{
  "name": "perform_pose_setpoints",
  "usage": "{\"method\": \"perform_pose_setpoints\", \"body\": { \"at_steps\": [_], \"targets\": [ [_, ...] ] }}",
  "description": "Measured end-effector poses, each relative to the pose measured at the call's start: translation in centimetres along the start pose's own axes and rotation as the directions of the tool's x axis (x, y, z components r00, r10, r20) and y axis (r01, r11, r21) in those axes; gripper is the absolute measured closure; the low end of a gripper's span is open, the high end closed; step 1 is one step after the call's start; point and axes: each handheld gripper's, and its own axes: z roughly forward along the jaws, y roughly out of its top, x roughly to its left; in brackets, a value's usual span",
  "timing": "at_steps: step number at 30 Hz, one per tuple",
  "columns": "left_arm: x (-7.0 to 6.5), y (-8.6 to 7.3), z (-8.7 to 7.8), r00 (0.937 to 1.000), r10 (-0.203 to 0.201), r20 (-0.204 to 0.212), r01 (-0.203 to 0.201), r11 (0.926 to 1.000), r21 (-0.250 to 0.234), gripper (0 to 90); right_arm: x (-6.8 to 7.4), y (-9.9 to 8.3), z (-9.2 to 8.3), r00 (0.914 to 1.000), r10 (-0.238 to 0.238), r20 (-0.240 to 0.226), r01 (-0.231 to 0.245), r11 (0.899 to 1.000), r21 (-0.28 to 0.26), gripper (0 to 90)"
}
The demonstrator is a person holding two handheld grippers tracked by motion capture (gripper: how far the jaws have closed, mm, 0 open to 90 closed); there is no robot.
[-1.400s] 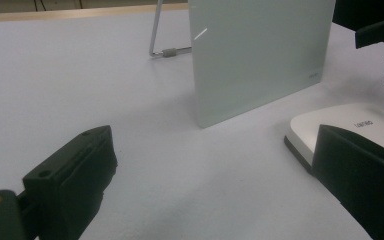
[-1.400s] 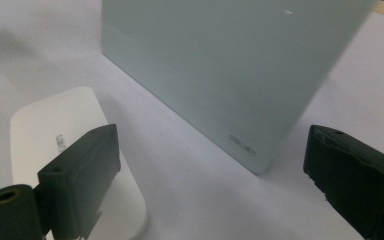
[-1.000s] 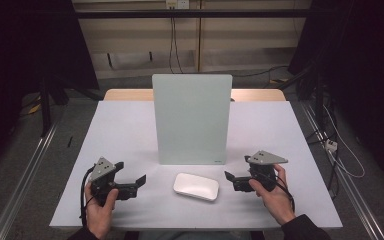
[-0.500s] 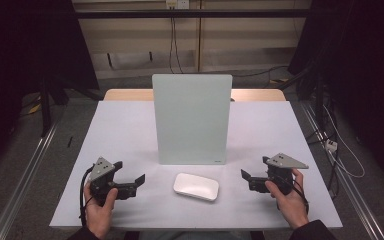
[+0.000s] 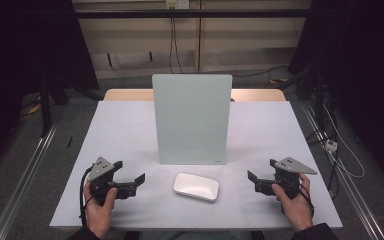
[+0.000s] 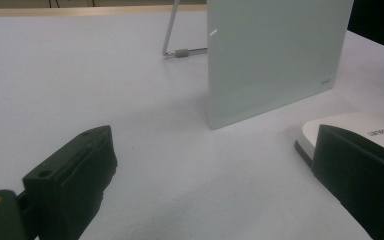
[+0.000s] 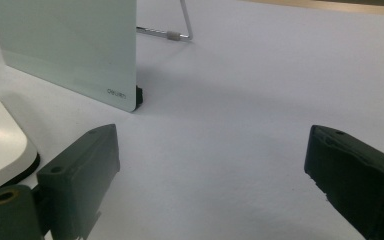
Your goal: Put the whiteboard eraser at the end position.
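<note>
Flanking a white mouse on the table, the left gripper and right gripper hold jaws spread wide, empty; work looks unstarted, with the mouse lying untouched before the board.

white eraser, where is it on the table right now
In the high view the white eraser lies flat near the front edge, just in front of the upright board, between the left gripper and right gripper.
</note>
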Motion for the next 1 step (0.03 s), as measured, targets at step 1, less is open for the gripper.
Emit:
{"method": "perform_pose_setpoints", "body": {
  "at_steps": [1],
  "targets": [
    [0.01, 0.01, 0.06, 1.0, -0.004, 0.001, 0.004, 1.0, 0.001, 3.9, 0.01, 0.0, -0.03, 1.0, -0.004, 0.003, 0.004, 1.0, -0.002, 7.6]
  ]
}}
